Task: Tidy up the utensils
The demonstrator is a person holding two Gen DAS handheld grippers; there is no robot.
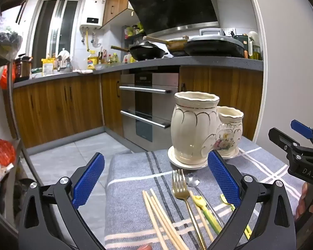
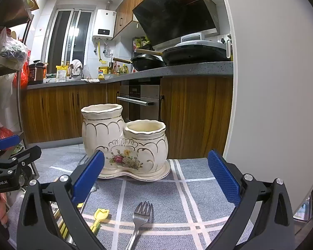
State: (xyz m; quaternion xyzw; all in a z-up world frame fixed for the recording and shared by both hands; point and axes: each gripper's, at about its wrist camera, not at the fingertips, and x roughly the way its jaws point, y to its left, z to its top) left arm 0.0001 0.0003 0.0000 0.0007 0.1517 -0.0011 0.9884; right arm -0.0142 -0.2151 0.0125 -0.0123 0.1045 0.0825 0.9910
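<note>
A cream ceramic double-cup utensil holder (image 1: 196, 129) (image 2: 123, 139) with gold trim and a flower print stands on its saucer on the grey checked cloth. Before it lie wooden chopsticks (image 1: 160, 218), a gold fork (image 1: 181, 187), a clear flower-ended spoon (image 1: 195, 181), and yellow-green plastic utensils (image 1: 200, 204). A silver fork (image 2: 140, 216) and a yellow toy shovel (image 2: 101, 215) lie in the right wrist view. My left gripper (image 1: 155, 177) is open above the utensils, nothing between its fingers. My right gripper (image 2: 155, 177) is open over the silver fork.
The cloth-covered table (image 2: 198, 187) ends at its far edge just behind the holder. Beyond are wooden cabinets, an oven (image 1: 148, 106) and a counter with pans. A white wall (image 2: 271, 83) bounds the right side. Shelves with bags (image 2: 10, 48) stand at left.
</note>
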